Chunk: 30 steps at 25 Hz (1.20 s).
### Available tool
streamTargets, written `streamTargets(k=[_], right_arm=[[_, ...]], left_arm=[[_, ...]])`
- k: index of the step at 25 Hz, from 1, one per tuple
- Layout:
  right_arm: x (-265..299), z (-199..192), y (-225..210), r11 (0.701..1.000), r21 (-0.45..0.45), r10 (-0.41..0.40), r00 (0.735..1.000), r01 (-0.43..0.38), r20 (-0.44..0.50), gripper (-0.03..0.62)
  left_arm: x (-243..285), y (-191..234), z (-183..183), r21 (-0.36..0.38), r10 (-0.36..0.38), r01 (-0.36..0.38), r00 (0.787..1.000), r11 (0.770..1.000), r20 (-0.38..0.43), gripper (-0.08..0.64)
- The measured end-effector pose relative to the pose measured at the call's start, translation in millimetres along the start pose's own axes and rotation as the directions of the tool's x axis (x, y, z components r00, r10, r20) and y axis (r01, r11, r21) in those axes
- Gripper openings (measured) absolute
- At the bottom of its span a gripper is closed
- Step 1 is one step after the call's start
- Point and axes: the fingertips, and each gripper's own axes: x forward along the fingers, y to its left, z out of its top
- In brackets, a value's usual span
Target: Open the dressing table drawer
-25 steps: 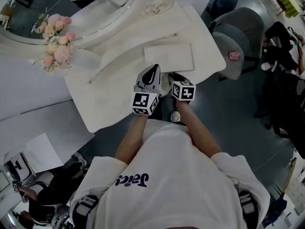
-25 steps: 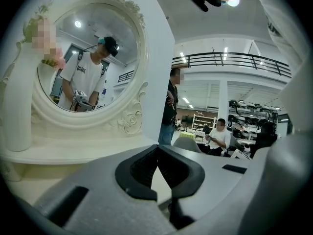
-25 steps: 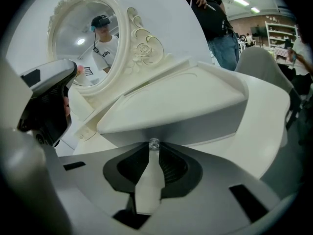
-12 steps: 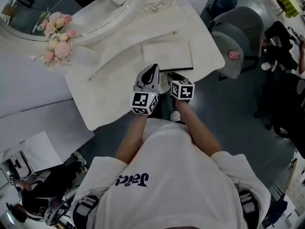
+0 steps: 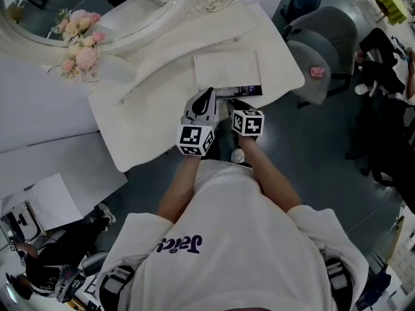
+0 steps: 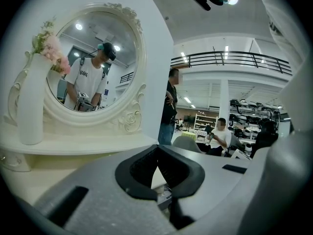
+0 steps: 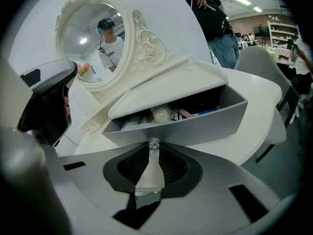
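The right gripper pinches the small glass knob of the drawer, which stands partly open under the dressing table top. The left gripper is closed and empty. The drawer likely slides lightly, and the smooth knob, its only hold, may slip.

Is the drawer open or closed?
Partly open. The drawer sticks out from under the tabletop, things show inside the gap, and the right gripper grips its knob.
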Motion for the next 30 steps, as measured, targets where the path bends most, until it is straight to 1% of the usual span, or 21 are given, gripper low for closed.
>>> streamTargets(k=[15, 24, 30], right_arm=[[-19.3, -22.9, 2.7, 1.0, -0.008, 0.018, 1.0, -0.018, -0.013, 0.066], [-31.3, -45.6, 9.4, 0.999, -0.037, 0.029, 0.998, -0.03, -0.048, 0.066], [-36.6, -56.2, 6.6, 0.999, -0.033, 0.03, 0.998, -0.032, -0.062, 0.066]], left_arm=[[-22.5, -15.0, -3.4, 0.003, 0.029, -0.029, 1.0, 1.0, 0.004, 0.014], [-38.2, -25.4, -5.3, -0.002, 0.048, -0.048, 0.999, 0.999, 0.016, 0.014], [-45.4, -29.6, -6.9, -0.002, 0.056, -0.056, 0.998, 0.998, 0.02, 0.014]])
